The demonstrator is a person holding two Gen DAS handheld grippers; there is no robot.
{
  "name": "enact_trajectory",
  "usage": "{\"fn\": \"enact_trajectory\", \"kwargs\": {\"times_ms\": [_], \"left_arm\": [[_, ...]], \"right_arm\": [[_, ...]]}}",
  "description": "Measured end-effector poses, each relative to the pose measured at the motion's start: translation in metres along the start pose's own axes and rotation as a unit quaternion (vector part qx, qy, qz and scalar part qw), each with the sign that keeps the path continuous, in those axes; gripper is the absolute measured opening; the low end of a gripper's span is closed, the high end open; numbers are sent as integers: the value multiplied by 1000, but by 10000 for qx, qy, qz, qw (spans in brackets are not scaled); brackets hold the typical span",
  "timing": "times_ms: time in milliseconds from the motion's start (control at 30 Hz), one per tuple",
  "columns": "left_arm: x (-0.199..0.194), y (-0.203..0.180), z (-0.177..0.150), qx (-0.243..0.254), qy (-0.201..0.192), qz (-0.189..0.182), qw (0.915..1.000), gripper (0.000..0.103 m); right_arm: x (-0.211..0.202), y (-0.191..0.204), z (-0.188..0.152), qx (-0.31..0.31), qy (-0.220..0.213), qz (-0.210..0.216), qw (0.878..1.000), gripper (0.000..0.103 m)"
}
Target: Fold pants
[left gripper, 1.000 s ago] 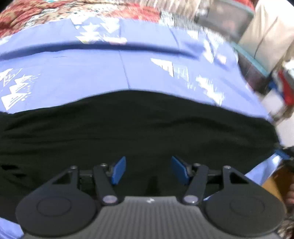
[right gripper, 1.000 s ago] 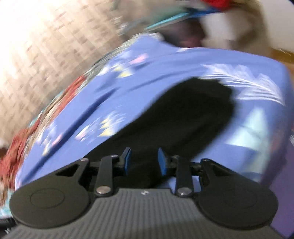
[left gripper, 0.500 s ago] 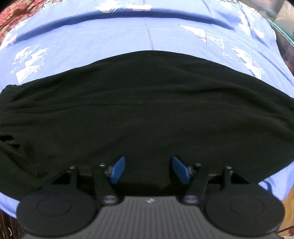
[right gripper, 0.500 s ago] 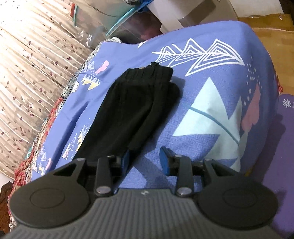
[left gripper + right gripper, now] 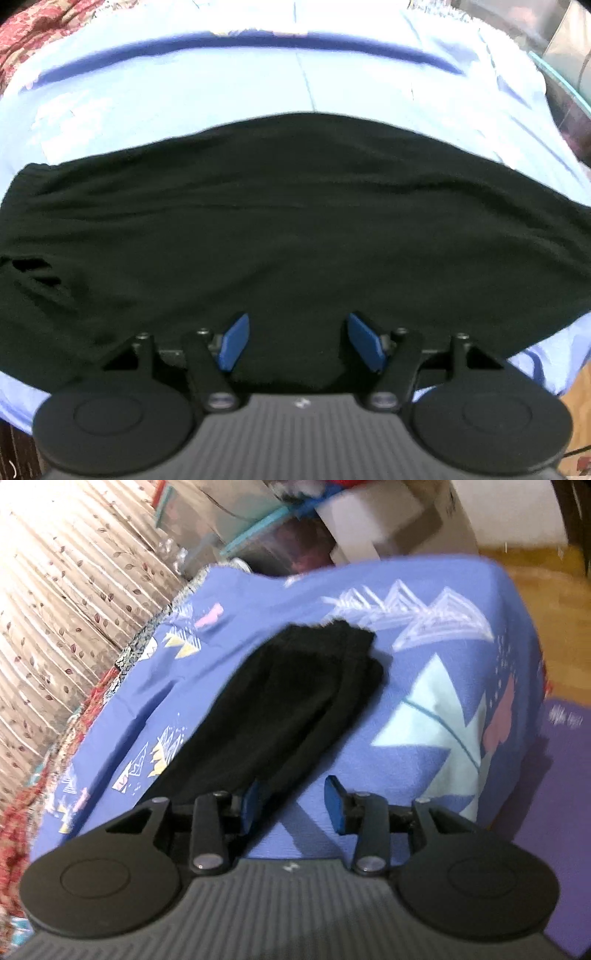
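Observation:
Black pants lie flat and stretched sideways across a blue patterned bedsheet. In the left wrist view my left gripper is open and empty, its blue pads just above the near edge of the pants. In the right wrist view the pants run lengthwise away, with one end near the bed's far corner. My right gripper is open and empty over the near end of the pants, its left pad over the black cloth and its right pad over bare sheet.
A red patterned blanket borders the far side of the sheet. Beyond the bed stand a leaf-print curtain, boxes and a plastic bin. A wooden floor and a purple mat lie at the right.
The left view has drawn back slightly from the pants and brightened. The right gripper has steadied after a fast swing and now hovers a little closer to the pants' near end.

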State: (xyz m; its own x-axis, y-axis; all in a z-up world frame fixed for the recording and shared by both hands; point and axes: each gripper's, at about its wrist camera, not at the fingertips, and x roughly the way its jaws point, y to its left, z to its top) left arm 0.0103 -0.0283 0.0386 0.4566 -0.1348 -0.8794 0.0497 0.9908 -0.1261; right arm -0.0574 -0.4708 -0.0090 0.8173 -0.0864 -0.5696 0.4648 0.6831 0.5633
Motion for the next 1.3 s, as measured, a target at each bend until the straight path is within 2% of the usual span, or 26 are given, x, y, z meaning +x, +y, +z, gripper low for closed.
{"fn": "enact_trajectory", "kwargs": {"times_ms": [100,167,300,367,400,433,500,533,600,700,800,867,900,1000,1033,1067,1133,1167,1200,1233,1300], "left_arm": [[-11,8,-3,28,-270,-49,9996,61],[-19,18,-6,-18,-441,-47,9990,62],[-44,56,-8,-364,-904,-128,9952,62],[-63,85,-7,-645,-1239,-28,9902,71],[-72,103,-9,-840,-1420,86,9863,85],[-83,124,-12,-1095,-1640,264,9800,92],[-99,160,-18,-1512,-1882,566,9688,95],[-105,181,-22,-1747,-1929,676,9632,96],[-106,212,-33,-2096,-1882,668,9572,99],[-89,250,-49,-2677,-1489,97,9519,102],[-56,270,-60,-3237,-1133,-597,9375,103],[-37,278,-69,-3475,-1052,-988,9265,103],[-32,275,-66,-3438,-1107,-1060,9265,103],[-17,262,-51,-3133,-1229,-1059,9357,103],[-13,258,-44,-3030,-1259,-1075,9385,100],[-9,254,-38,-2926,-1305,-1022,9418,93],[-6,248,-30,-2723,-1289,-571,9518,27],[-5,249,-27,-2691,-1229,-504,9539,25],[-7,253,-30,-2789,-1282,-612,9498,22],[-13,256,-32,-2822,-1375,-620,9474,21],[-33,257,-34,-2691,-1690,-395,9474,21]], "right_arm": [[-11,29,-11,-473,-277,-150,9984,43],[-14,49,-19,-765,-308,-22,9966,43],[-7,93,-42,-1556,87,514,9864,43],[-3,111,-55,-1803,326,763,9801,43],[0,119,-62,-1892,482,920,9764,43],[3,127,-69,-1980,650,1096,9719,43],[8,148,-85,-2225,1022,1505,9578,43],[10,161,-93,-2400,1184,1680,9488,43],[12,191,-113,-2880,1409,2006,9257,43],[13,229,-141,-3434,1619,2374,8942,42],[13,251,-162,-3899,1801,2524,8671,42],[16,252,-170,-4018,1996,2488,8584,42],[18,251,-171,-4021,2087,2438,8575,42],[25,244,-167,-3894,2322,2234,8628,42],[27,242,-165,-3841,2384,2161,8654,42],[28,240,-164,-3811,2420,2100,8672,42],[31,236,-161,-3755,2505,1972,8702,42],[30,236,-164,-3767,2537,1926,8698,42],[28,235,-164,-3815,2549,1891,8682,42],[21,235,-171,-3879,2526,1869,8665,42],[16,237,-173,-4004,2449,1877,8628,42]]}}
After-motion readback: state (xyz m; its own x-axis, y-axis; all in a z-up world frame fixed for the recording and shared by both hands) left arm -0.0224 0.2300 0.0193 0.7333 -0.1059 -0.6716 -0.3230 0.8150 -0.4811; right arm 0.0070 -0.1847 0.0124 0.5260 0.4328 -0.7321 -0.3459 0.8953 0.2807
